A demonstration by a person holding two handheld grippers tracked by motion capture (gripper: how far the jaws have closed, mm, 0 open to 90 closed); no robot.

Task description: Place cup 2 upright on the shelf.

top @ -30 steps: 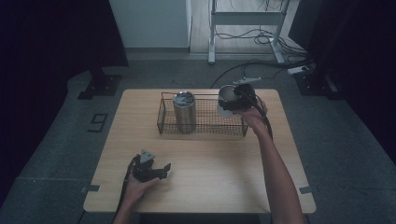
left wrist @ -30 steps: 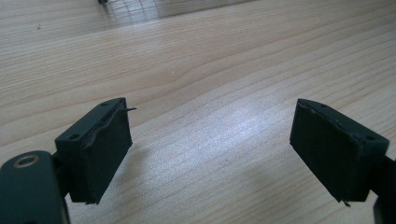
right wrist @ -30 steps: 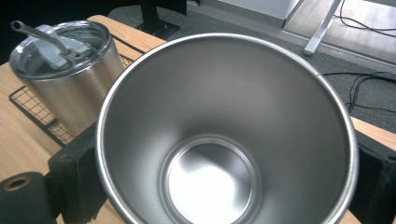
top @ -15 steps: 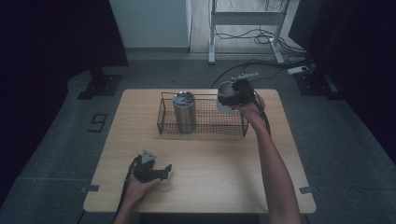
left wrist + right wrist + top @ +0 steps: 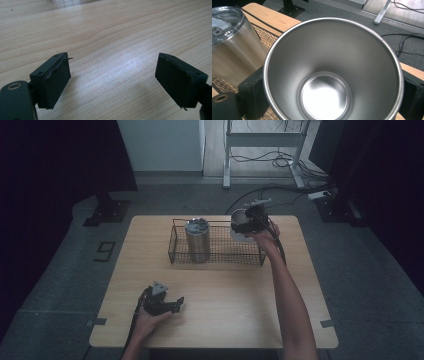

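Wooden table (image 5: 225,290) carries a wire basket (image 5: 220,257) holding a lidded tumbler (image 5: 198,240). Right gripper (image 5: 246,226) clamps an open steel cup (image 5: 332,75) above the basket. Left gripper (image 5: 175,304) rests spread and empty.

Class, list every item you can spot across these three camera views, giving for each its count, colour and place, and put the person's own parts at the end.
Table: one, light wood, centre of the high view.
Wire basket: one, dark mesh, far half of the table.
Lidded tumbler: one, steel with clear lid, upright in the basket's left part.
Open steel cup: one, silver, empty, above the basket's right end.
Cables: several, dark, on the grey floor beyond the table.
Metal stand: one, pale, far floor.
Left gripper: one, black, open over bare wood, near edge.
Right gripper: one, black, shut on the open steel cup.
Forearms: two, from the bottom edge.
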